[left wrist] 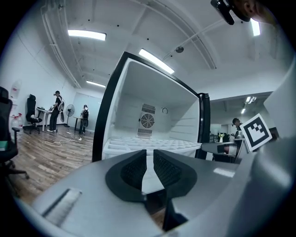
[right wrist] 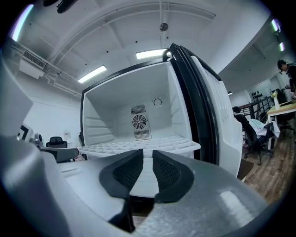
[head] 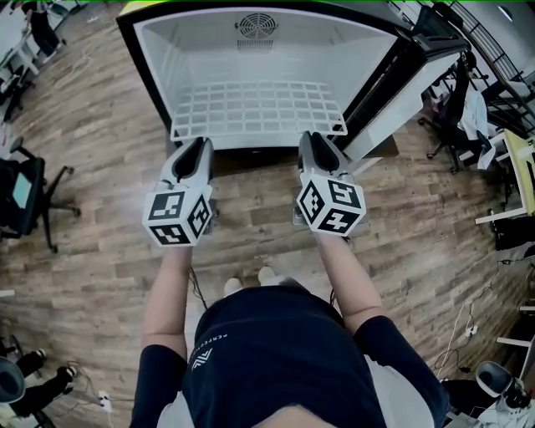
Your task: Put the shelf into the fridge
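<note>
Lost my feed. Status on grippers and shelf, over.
Left gripper and right gripper clamped on shelf front edge. Shelf level, partway into fridge. Nothing in the way.

arms outstretched, side by side — left tongs (head: 201,144) and right tongs (head: 311,137) pinched narrow

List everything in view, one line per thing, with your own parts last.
fridge: one, white inside with a black frame, open, straight ahead
shelf: one, white grid, lying in the fridge with its front rim at the tools
fan vent: one, grey, on the fridge's back wall
fridge door: one, white, swung open at the right
office chairs: several, black, at the room's edges
floor: brown wood planks
left tool: grey with black pads, shut on the shelf's front rim
right tool: same, on the rim's right part
marker cubes: two, black and white, one on each tool
arms: two, behind the tools
</note>
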`<act>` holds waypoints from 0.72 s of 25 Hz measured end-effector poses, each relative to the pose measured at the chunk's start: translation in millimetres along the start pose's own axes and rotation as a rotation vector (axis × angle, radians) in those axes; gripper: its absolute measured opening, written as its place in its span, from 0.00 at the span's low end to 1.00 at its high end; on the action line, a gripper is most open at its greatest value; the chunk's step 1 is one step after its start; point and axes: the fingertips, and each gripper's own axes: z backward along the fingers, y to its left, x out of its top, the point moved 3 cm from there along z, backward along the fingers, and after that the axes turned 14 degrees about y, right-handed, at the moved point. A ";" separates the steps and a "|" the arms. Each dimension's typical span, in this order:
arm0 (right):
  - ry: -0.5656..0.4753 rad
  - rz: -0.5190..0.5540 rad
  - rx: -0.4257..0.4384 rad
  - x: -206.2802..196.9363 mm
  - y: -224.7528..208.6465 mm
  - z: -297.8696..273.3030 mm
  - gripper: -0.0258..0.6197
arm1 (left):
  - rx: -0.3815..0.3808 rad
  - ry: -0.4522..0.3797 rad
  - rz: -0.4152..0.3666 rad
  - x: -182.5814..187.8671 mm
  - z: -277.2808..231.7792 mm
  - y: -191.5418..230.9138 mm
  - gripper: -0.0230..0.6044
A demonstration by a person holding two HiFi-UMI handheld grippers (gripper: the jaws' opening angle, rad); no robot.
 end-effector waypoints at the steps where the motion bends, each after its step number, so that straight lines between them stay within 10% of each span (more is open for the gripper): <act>1: 0.002 0.004 0.001 1.3 -0.2 -2.7 0.14 | 0.002 0.004 -0.003 1.4 -2.1 1.5 0.14; 18: 0.047 0.052 -0.008 14.6 -8.8 -48.2 0.14 | 0.014 0.024 -0.042 13.5 -43.3 22.4 0.13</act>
